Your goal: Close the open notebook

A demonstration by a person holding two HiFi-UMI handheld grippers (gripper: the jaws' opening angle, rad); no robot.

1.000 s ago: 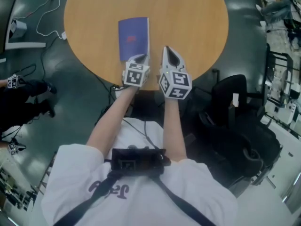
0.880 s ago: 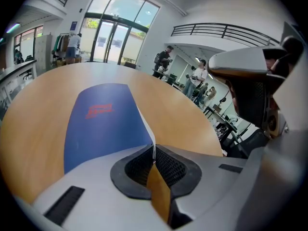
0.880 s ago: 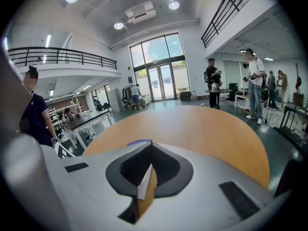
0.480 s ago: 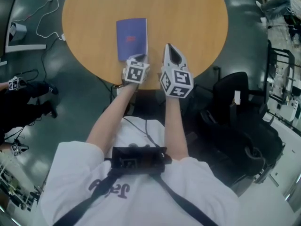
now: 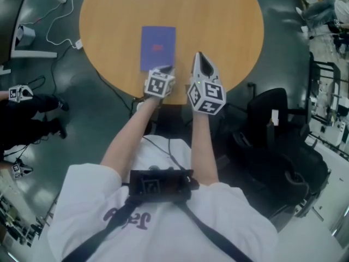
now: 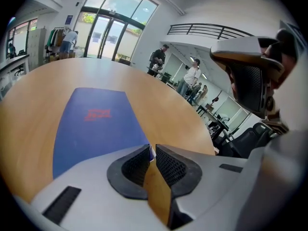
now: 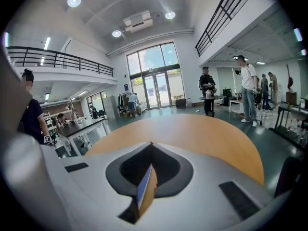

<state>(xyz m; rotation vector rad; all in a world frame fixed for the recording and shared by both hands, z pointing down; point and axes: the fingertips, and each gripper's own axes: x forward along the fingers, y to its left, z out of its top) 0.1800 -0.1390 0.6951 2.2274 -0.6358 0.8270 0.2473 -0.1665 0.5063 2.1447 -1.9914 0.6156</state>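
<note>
- The notebook (image 5: 158,56) lies shut and flat on the table, blue cover up, with a small red mark (image 5: 158,47) on the cover.
- It sits on the near left part of the round wooden table (image 5: 223,21), its long edges running away from the person.
- The left gripper (image 5: 163,70) is at the notebook's near right corner, tilted down toward the tabletop. Its jaws are drawn in to a thin slit, and the corner of the notebook shows right at their tips. Whether the pads press on it cannot be told.
- The right gripper (image 5: 198,56) is just beside the left one, to the right of the notebook and apart from it, over bare wood. Its jaws are clenched, the tips meeting.
- The tabletop is light brown wood grain, and its near edge is just behind the two grippers.
- A black office chair (image 5: 272,135) stands at the right of the table on a dark green floor (image 5: 283,53).
- A white cable (image 5: 54,21) trails across the floor to the left.
- The room is a tall hall with glass doors (image 7: 156,90) at the far end, a railed balcony (image 7: 62,59) and round ceiling lights (image 7: 73,0).
- Several people (image 7: 248,90) stand beyond the table, near the doors and at a dark desk (image 7: 84,124).
</note>
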